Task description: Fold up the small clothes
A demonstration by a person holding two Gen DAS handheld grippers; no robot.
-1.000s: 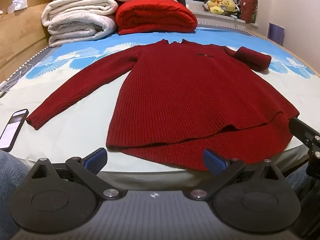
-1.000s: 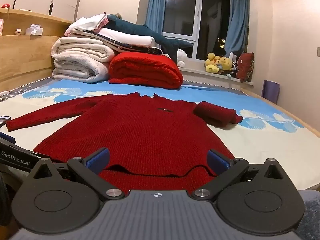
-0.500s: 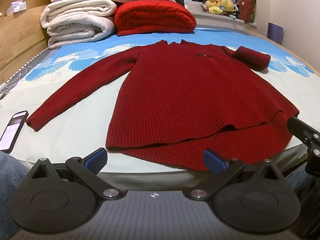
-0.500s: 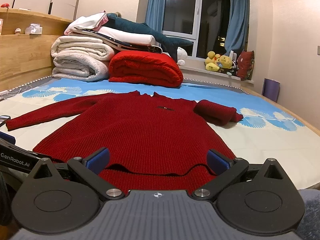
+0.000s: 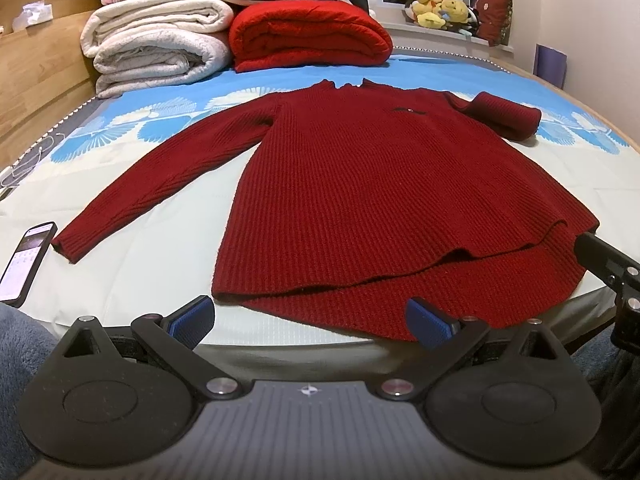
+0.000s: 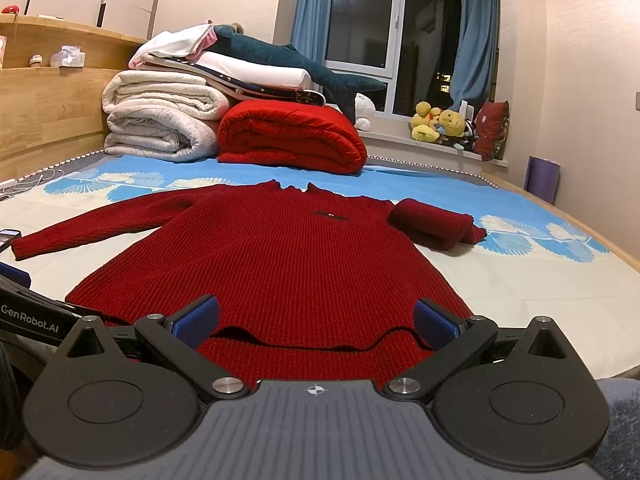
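A dark red knit sweater point(image 5: 384, 184) lies flat on the bed, hem toward me, also in the right wrist view point(image 6: 280, 260). Its left sleeve point(image 5: 160, 180) stretches out to the left. Its right sleeve point(image 5: 504, 120) is bunched up by the shoulder. My left gripper point(image 5: 310, 320) is open and empty just short of the hem's left part. My right gripper point(image 6: 316, 320) is open and empty over the hem's middle, jaws wide apart. The right gripper's body point(image 5: 608, 264) shows at the right edge of the left wrist view.
A phone point(image 5: 28, 260) lies on the bed sheet point(image 5: 140, 260) left of the sleeve cuff. Folded white blankets point(image 5: 160, 48) and a red blanket point(image 5: 312, 36) are stacked at the head of the bed. A wooden headboard point(image 6: 48, 112) runs along the left. Plush toys point(image 6: 440, 124) sit on the windowsill.
Both grippers have edged slightly forward toward the sweater's hem. Both stay open and the sweater has not moved.
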